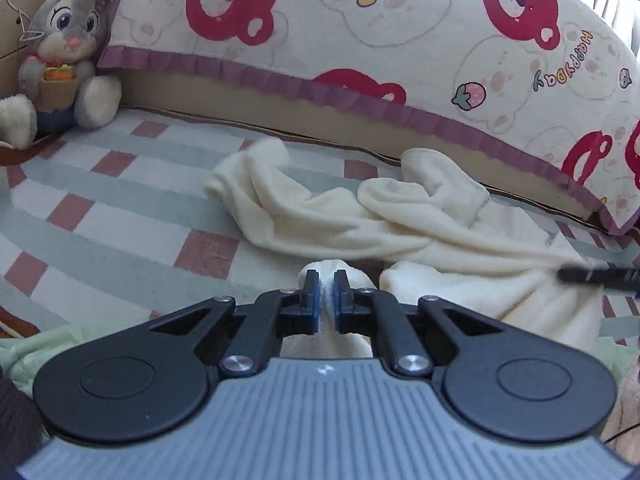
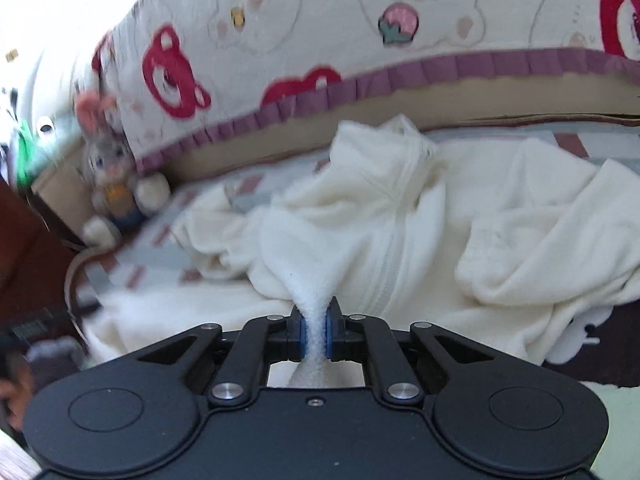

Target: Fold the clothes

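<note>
Checked bedding is lying under a rumpled cream fleece garment — the left gripper and right gripper are each pinching its fabric between nearly closed jaws.

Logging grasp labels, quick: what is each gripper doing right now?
Left gripper: shut on a fold of the cream fleece garment.
Right gripper: shut on a bunched fold of the same garment.
</note>
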The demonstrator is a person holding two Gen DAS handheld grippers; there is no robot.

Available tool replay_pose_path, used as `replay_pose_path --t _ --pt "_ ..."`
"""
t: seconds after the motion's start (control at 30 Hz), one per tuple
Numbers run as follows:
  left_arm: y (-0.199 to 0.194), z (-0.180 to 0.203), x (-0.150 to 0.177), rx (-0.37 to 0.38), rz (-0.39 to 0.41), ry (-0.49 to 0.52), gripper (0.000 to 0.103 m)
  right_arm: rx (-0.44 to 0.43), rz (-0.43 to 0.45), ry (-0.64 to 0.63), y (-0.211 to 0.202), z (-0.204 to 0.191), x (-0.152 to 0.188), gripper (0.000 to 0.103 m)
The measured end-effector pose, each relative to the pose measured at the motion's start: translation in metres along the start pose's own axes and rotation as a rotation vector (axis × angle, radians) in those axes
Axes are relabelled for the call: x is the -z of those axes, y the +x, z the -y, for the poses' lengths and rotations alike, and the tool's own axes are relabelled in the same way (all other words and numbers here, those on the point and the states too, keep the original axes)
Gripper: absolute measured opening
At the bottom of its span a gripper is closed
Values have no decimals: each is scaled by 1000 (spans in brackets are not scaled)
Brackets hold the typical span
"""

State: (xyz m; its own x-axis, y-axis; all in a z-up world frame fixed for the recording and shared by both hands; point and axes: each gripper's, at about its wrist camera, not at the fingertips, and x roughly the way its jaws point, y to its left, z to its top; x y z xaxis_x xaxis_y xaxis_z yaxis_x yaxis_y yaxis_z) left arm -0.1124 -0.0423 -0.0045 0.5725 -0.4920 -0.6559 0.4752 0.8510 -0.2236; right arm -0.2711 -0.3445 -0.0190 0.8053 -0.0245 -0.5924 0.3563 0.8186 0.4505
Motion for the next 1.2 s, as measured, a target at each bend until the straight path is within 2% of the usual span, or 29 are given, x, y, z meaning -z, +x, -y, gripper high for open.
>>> replay_pose_path --t 0.07,0.1,0.13,0.17,0.23,0.37,0.4,0.47,0.5,0.6,0.67,0.7,0.77,0.8,0.87,0.97,1.07,1.17,1.2 --pt "-2 -3 1 7 -2 -4 6 4 24 -33 -7 -3 -6 10" --pt "-2 -5 1 5 -9 -4 6 -18 8 -62 -6 -4 -8 12" --pt "2 -6 3 -8 -28 0 6 -52 -50 -102 3 -3 -6 13" --pt "5 -7 4 -28 -48 7 7 -43 -107 -132 12 -3 -1 13" --pt "12 -8 6 -102 -92 25 7 21 -196 -175 27 -5 11 17" --pt "16 -15 9 -154 -124 39 6 151 -374 -258 57 -9 35 20" --pt "15 -18 8 -173 -119 37 6 144 -385 -247 57 -9 34 21" --pt "14 -24 4 -195 -111 29 6 82 -366 -185 50 -6 23 34" --pt "15 -27 1 -200 -105 25 7 38 -345 -143 45 -4 18 46" --pt "21 -34 -15 -173 -75 12 9 -107 -266 -3 27 3 3 51" --pt "29 -38 -26 -128 -64 -14 12 -156 -236 46 23 4 -7 56" --pt "38 -41 -31 -86 -71 -42 20 -157 -233 42 26 1 -13 59" --pt "63 -50 -40 -1 -84 -102 38 -112 -235 -2 34 -8 -25 60" --pt "79 -56 -42 10 -96 -130 41 -76 -234 -51 39 -16 -32 60" --pt "110 -65 -46 23 -119 -172 41 -33 -231 -164 47 -36 -43 60" --pt "143 -64 -45 -18 -103 -67 36 -19 -242 -300 69 -66 -42 60" --pt "163 -69 -37 -26 -76 -94 34 65 -279 -430 103 -91 -26 60" --pt "177 -77 -30 -36 -83 -146 34 156 -239 -610 136 -102 -12 58" --pt "178 -78 -28 -41 -82 -150 34 171 -223 -629 145 -98 -12 55"
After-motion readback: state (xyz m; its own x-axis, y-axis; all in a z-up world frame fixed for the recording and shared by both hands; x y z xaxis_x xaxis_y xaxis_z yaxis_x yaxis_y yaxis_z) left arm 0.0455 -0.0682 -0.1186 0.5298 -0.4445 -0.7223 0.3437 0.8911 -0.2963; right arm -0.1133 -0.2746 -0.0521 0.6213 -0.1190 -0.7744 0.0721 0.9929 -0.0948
